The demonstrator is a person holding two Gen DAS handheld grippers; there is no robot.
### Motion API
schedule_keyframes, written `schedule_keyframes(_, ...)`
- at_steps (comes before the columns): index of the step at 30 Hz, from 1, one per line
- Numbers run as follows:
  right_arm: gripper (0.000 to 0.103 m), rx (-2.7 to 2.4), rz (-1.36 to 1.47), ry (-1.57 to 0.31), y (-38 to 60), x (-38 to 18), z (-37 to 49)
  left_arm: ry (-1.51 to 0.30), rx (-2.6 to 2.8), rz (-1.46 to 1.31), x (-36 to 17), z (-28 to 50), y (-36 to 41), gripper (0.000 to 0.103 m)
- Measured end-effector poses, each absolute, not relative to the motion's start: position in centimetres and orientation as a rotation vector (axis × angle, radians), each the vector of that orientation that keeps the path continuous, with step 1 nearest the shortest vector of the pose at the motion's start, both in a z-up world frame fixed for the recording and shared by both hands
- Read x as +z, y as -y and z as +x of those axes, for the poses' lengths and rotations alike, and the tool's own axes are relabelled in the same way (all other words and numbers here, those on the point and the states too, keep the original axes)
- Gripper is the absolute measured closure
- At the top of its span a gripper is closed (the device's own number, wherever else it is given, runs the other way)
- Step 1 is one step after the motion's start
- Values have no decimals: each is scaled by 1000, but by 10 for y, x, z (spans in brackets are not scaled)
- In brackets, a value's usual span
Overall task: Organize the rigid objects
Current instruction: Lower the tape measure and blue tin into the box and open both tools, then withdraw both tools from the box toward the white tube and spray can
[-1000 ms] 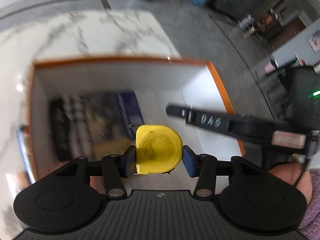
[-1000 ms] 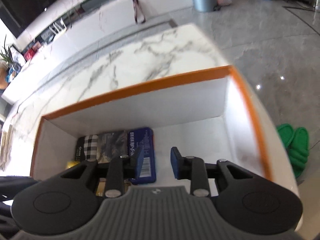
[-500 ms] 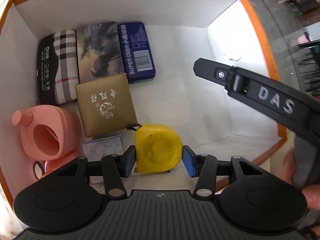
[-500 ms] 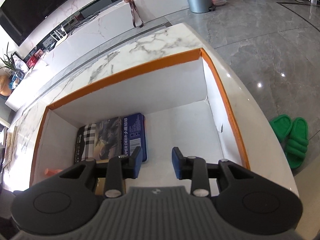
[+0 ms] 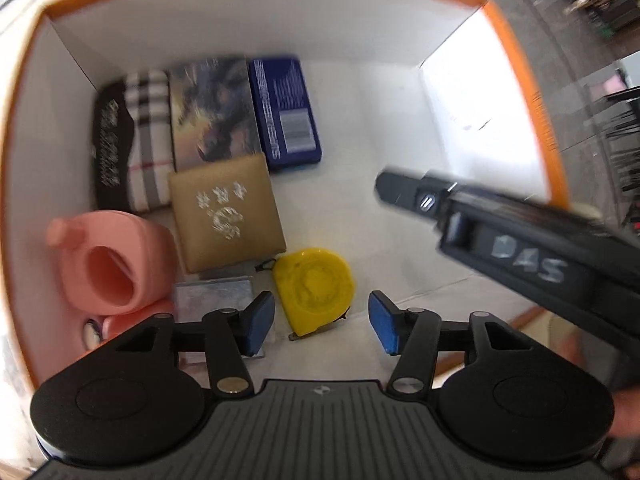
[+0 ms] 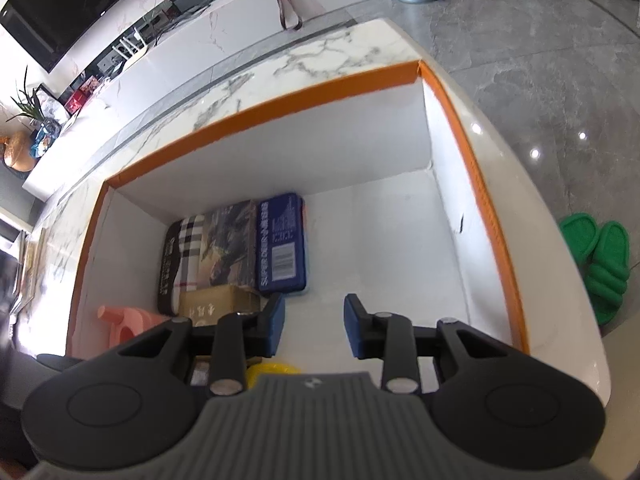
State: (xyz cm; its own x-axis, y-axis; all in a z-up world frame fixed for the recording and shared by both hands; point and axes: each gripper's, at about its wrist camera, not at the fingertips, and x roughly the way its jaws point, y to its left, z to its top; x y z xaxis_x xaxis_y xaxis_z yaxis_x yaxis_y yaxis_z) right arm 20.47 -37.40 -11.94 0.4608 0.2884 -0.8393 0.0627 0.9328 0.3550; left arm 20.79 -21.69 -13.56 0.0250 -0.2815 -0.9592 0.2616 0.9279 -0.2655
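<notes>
Yellow tape measure (image 5: 314, 288): a second ago clamped between the blue pads of the left gripper (image 5: 322, 322) above the box; now lying flat on the white floor of the orange-rimmed box (image 5: 256, 20), broad round face up, free of both pads, which have just been opening and now stand apart on either side of it without touching. Its flat edge and short metal tape tip point toward the camera, its rounded side toward the box's far wall; the body is nearly as broad as long, so its long axis cannot be told with certainty. Position by the gold square box (image 5: 226, 212): just off that box's near right corner, close beside it, a small black loop at the tape measure's top left reaching toward it. Also by the gold square box: a silver-grey flat packet (image 5: 214, 298) against its near edge; a pink holder with a round opening (image 5: 108, 264) to its left; a plaid case (image 5: 132, 144), a dark picture-printed box (image 5: 212, 110) and a blue tin with a barcode (image 5: 286, 112) in a row behind it, along the far wall. Right gripper (image 6: 314, 330): empty, blue pads a small gap apart, held over the bare right part of the box floor, to the right of the gold square box; it shows blurred in the left wrist view, having shifted since the earlier frame.
</notes>
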Motion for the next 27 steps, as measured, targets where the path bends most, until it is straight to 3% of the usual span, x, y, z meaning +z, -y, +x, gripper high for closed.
schedule_keyframes(10, 77, 140, 413, -1283, 354, -141, 201, -1146, -321, -173, -68, 200, 147, 40)
schedule_keyframes(27, 79, 36, 441, -1419, 331, -159, 204, -1084, -296, -336, -60, 209, 88, 44)
